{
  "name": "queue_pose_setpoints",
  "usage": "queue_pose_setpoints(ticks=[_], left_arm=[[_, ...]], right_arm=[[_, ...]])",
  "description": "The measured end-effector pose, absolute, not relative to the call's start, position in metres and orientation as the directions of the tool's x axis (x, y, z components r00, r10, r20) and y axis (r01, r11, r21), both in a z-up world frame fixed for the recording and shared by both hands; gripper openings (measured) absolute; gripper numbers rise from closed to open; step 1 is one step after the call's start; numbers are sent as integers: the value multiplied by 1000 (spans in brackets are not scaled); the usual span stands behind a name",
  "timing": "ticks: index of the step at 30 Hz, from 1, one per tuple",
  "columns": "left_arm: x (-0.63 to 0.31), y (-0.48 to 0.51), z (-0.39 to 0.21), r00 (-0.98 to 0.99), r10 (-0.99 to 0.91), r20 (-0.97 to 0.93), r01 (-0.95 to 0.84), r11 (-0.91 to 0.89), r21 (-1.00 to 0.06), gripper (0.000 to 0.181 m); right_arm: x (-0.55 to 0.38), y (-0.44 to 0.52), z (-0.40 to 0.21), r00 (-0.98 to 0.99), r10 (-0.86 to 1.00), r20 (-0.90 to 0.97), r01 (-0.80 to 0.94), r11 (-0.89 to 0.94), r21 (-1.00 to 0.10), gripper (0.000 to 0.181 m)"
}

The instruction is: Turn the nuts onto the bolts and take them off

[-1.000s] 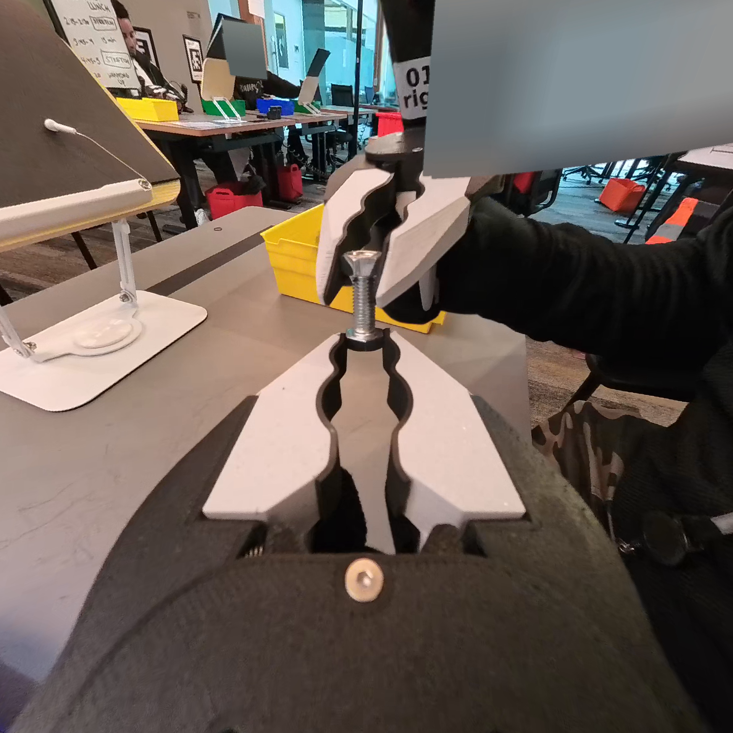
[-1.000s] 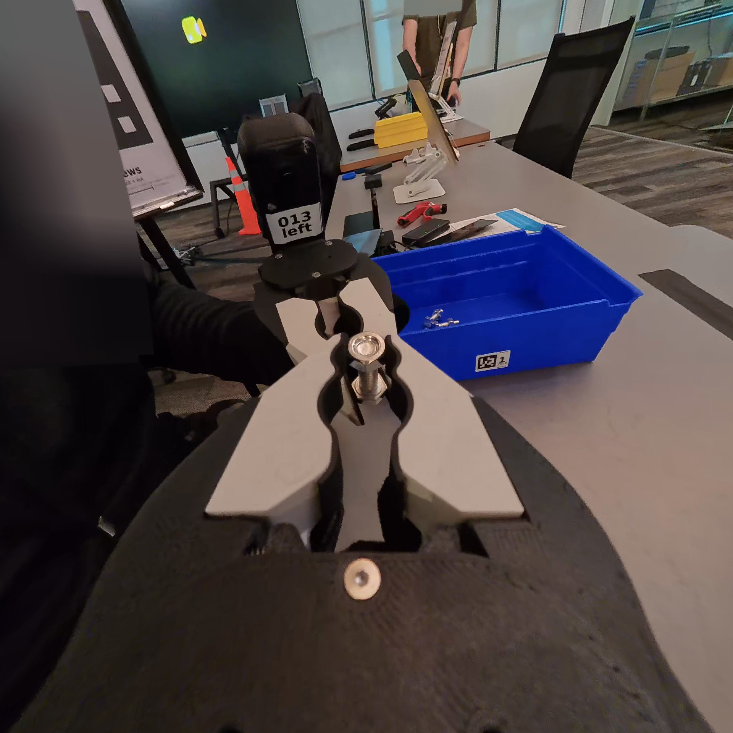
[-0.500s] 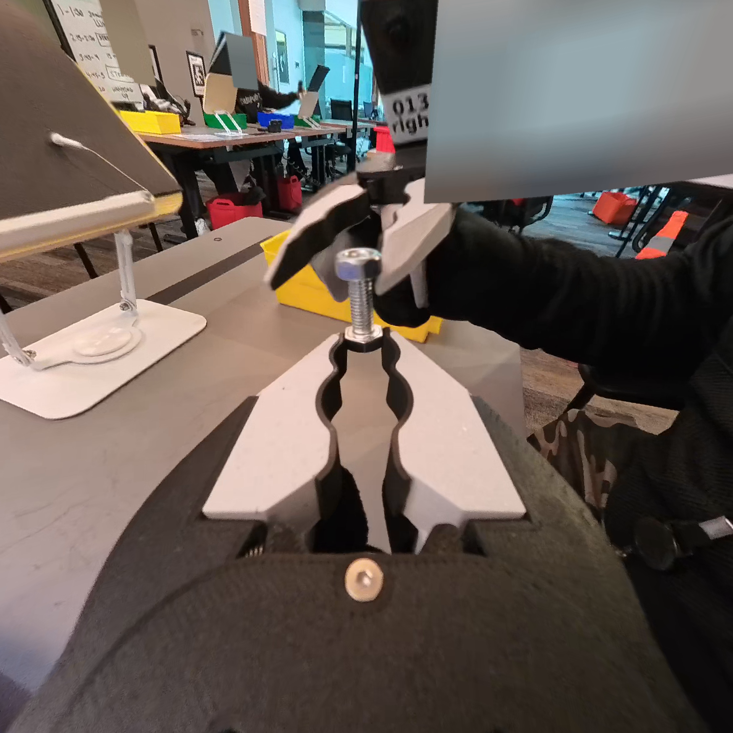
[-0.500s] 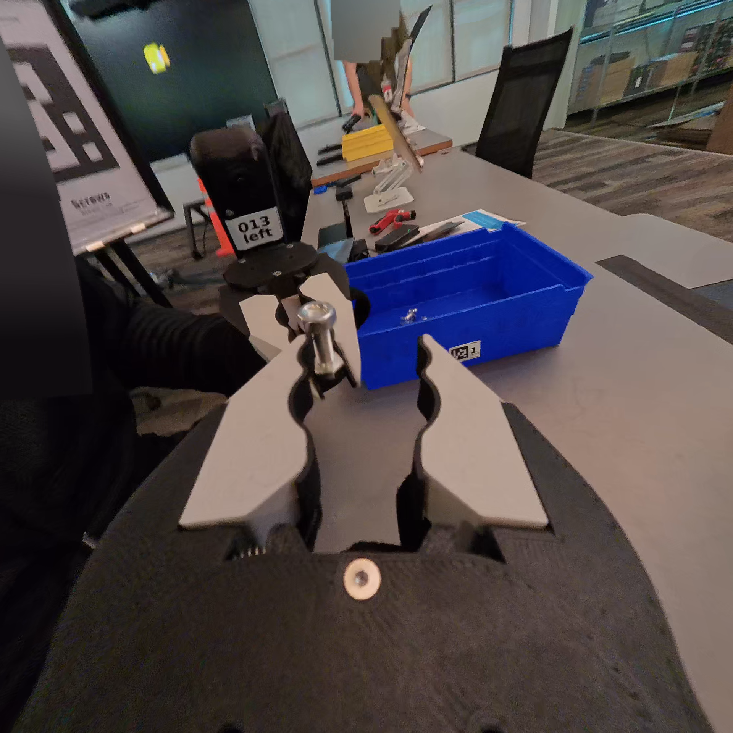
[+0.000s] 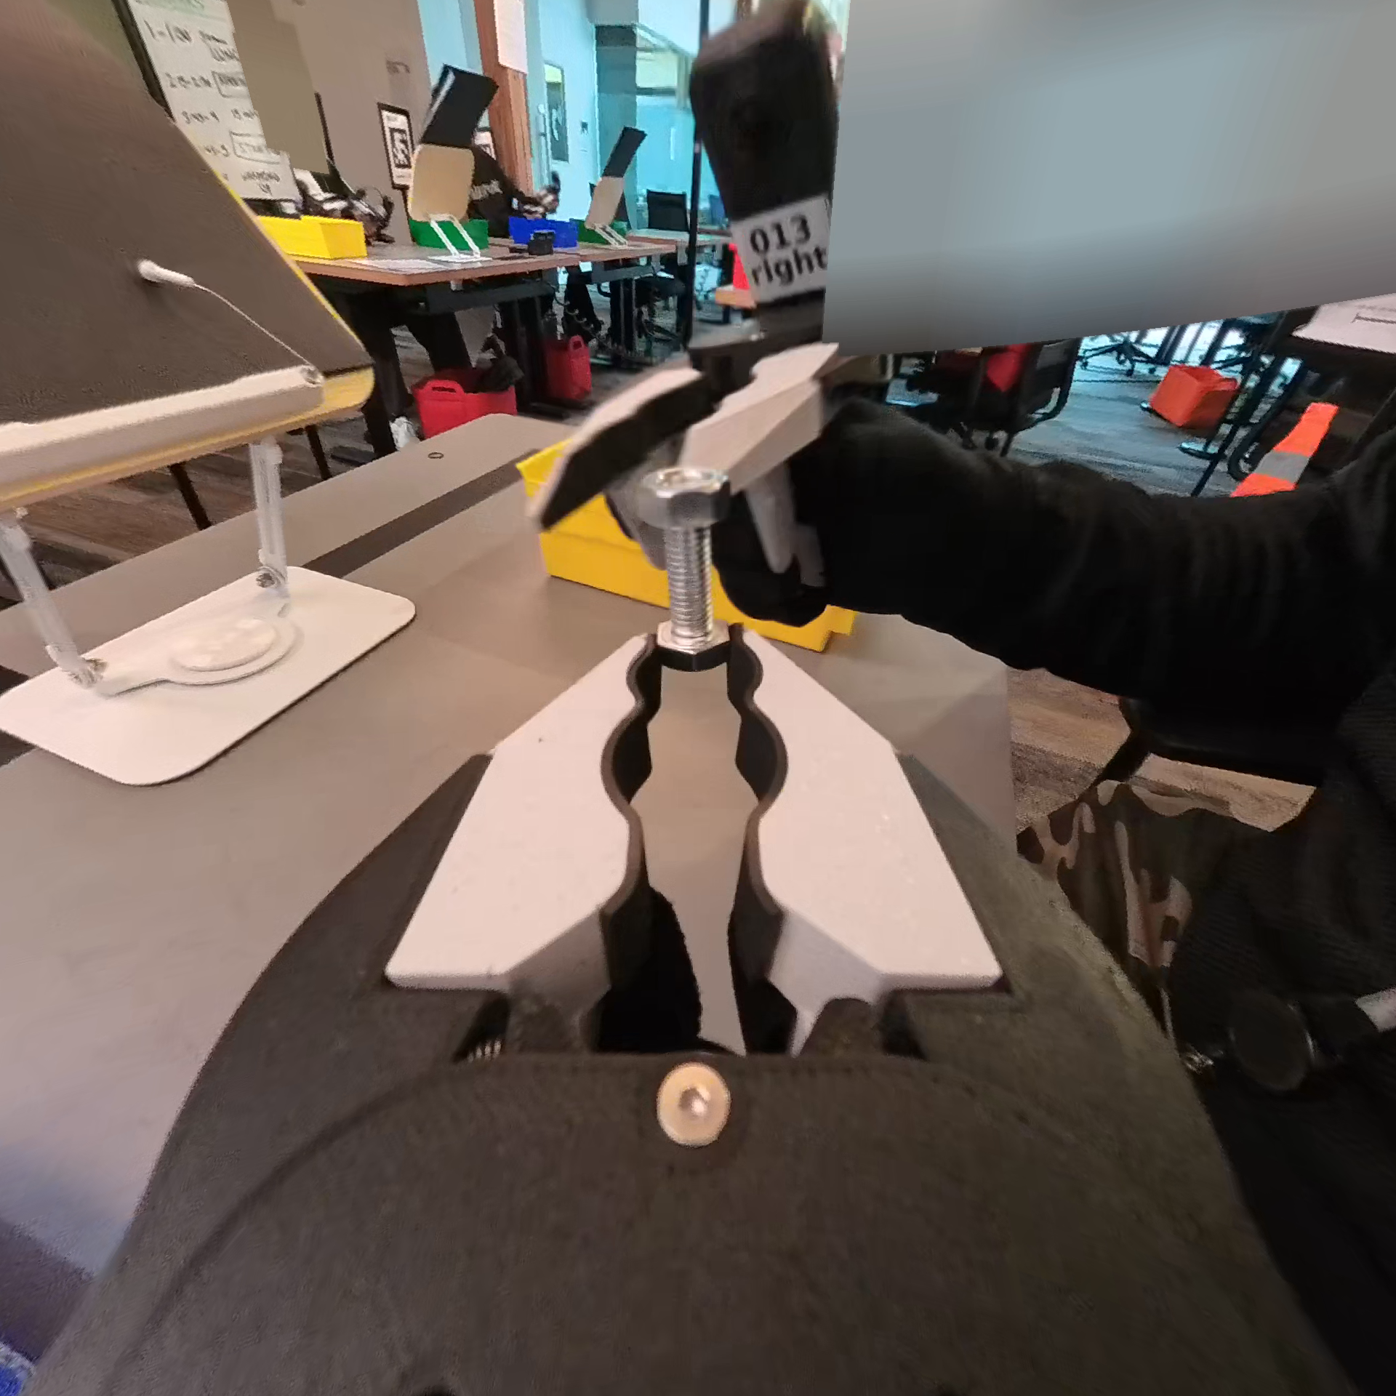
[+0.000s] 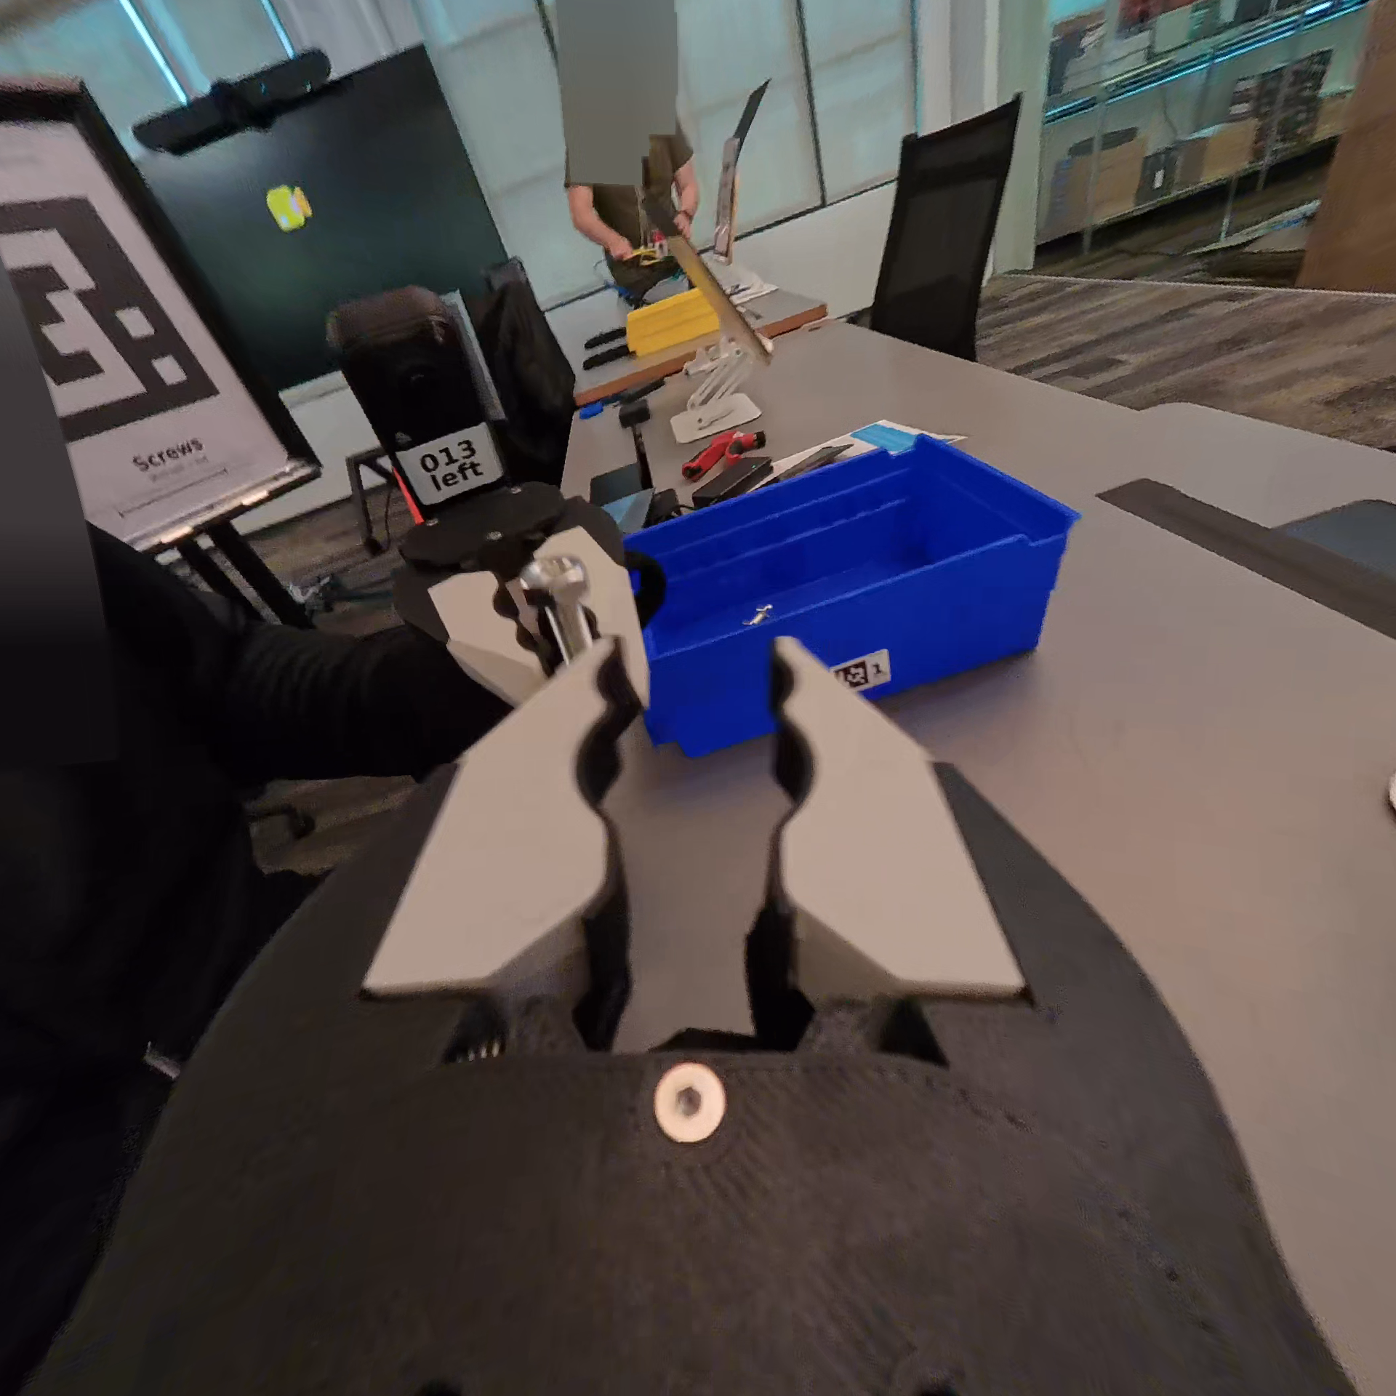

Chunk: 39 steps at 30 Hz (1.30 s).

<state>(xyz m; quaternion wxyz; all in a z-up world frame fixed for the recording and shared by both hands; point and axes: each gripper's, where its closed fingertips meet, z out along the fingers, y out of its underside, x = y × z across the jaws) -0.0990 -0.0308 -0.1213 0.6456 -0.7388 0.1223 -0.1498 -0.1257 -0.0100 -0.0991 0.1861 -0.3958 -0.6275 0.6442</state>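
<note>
- Two grippers, one bolt between them. The left gripper [image 5: 691, 657] has its jaws pinched tight on the nut [image 5: 690, 648] right at the tips, w/ the bolt [image 5: 686, 563] standing up out of it, long axis roughly vertical, head on top.
- The right gripper [image 6: 699, 661] sits w/ jaws parted and nothing in them. In its own view the bolt head [image 6: 557, 578] lies just left of the gap, beside the left finger, not between the two. From the left wrist view the right gripper [image 5: 642, 483] comes in over the head at a slant; touching or not, can't tell, it's blurred.
- So the gap needs to go left to straddle the head, I'd say. The right gripper is the free one, the left only holds.
- Bolt: bright steel, threaded shank, most of the thread bare above the nut, so the nut sits near the far end, approx. Nut is hex, same silver.
- Both are held in the air over the grey table [image 5: 227, 869], near its edge.
- Blue bin [image 6: 944, 604] stands beyond on the table, w/ a small metal piece [image 6: 758, 616] in it; yellow bin [image 5: 604, 559] behind the bolt.
</note>
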Motion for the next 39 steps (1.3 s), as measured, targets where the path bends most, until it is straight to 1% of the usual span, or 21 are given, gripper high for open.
queue_pose_setpoints(ticks=[1,4,6,8,11,12,13,14,15,18,21,24,25,26,27,28,32,36,38,39], left_arm=[[-100,-31,-121,925,-375,66,15,-139,-990,16],[-100,-30,-126,928,-370,52,-6,-153,-988,16],[-98,-28,-130,927,-370,60,-2,-166,-986,16],[-95,-26,-134,927,-371,49,-19,-177,-984,16],[-92,-27,-131,927,-374,28,-37,-166,-986,16],[-94,-27,-131,931,-365,24,-39,-165,-985,16],[-97,-28,-129,932,-361,27,-33,-160,-987,16],[-98,-29,-126,930,-366,37,-19,-148,-989,16],[-100,-29,-126,932,-361,38,-16,-147,-989,16],[-100,-28,-130,933,-358,32,-26,-157,-987,16],[-96,-27,-134,931,-363,35,-29,-169,-985,16],[-93,-27,-132,928,-371,29,-34,-161,-986,16],[-94,-27,-131,929,-368,28,-33,-158,-987,16],[-95,-28,-129,930,-367,32,-26,-151,-988,16],[-96,-29,-126,929,-369,38,-16,-142,-990,16],[-98,-29,-126,930,-366,41,-12,-142,-990,16],[-99,-28,-131,931,-361,51,-6,-155,-988,16],[-95,-26,-134,930,-366,36,-27,-165,-986,16],[-94,-27,-134,929,-367,34,-28,-161,-987,16],[-95,-27,-133,931,-365,33,-29,-161,-987,16]], right_arm=[[-124,-1,-102,-603,741,-294,258,-168,-952,28],[-120,5,-103,-591,746,-306,265,-179,-947,54],[-119,-10,-96,-622,735,-268,246,-141,-959,62],[-121,-25,-94,-647,724,-240,243,-102,-965,64],[-125,-28,-97,-650,720,-245,251,-100,-963,60],[-125,-23,-98,-643,720,-261,256,-119,-959,63],[-124,-16,-101,-631,724,-278,263,-137,-955,54],[-122,-9,-105,-619,733,-281,270,-137,-953,34],[-121,-3,-108,-610,740,-284,275,-138,-952,35],[-118,-2,-102,-613,733,-294,265,-160,-951,56],[-119,-22,-97,-648,719,-252,251,-111,-962,62],[-123,-31,-100,-654,715,-247,262,-92,-961,57],[-124,-28,-103,-648,717,-258,270,-100,-958,61],[-124,-23,-104,-638,720,-274,276,-118,-954,56],[-123,-15,-105,-626,725,-287,276,-138,-951,41],[-122,-7,-105,-617,727,-300,274,-160,-948,39],[-117,-9,-101,-628,731,-268,256,-131,-958,58],[-121,-29,-95,-661,706,-254,250,-112,-962,59],[-123,-29,-99,-657,709,-257,261,-106,-959,55],[-124,-26,-101,-652,711,-263,264,-112,-958,57]])
